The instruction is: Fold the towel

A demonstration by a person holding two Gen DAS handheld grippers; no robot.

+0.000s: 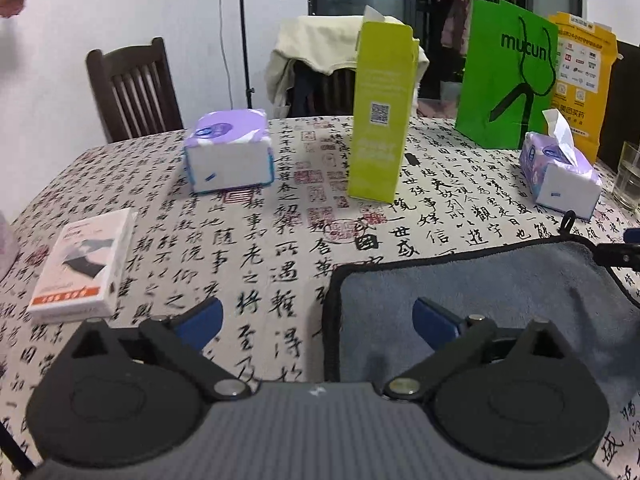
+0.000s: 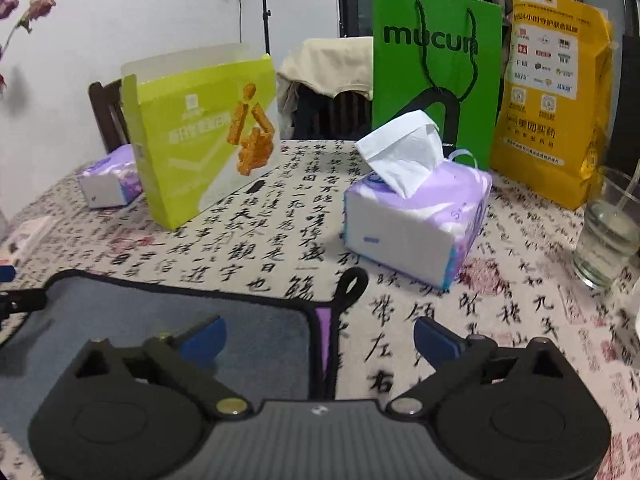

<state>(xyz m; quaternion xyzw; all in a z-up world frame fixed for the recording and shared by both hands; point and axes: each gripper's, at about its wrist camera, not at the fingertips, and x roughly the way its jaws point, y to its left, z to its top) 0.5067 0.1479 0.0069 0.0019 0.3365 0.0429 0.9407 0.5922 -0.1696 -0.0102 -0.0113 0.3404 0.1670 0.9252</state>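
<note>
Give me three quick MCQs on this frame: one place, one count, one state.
1. Where does the towel's hanging loop point?
A. toward the open tissue pack
B. toward the white box
C. off the table

2. How many purple tissue packs?
A. one
B. two
C. three

3. The left gripper is:
A. shut on the towel
B. open
C. out of view

A: the loop lies just short of the open tissue pack.
B: a sealed tissue pack plus the open one.
B: its fingers stand apart over the towel edge.
</note>
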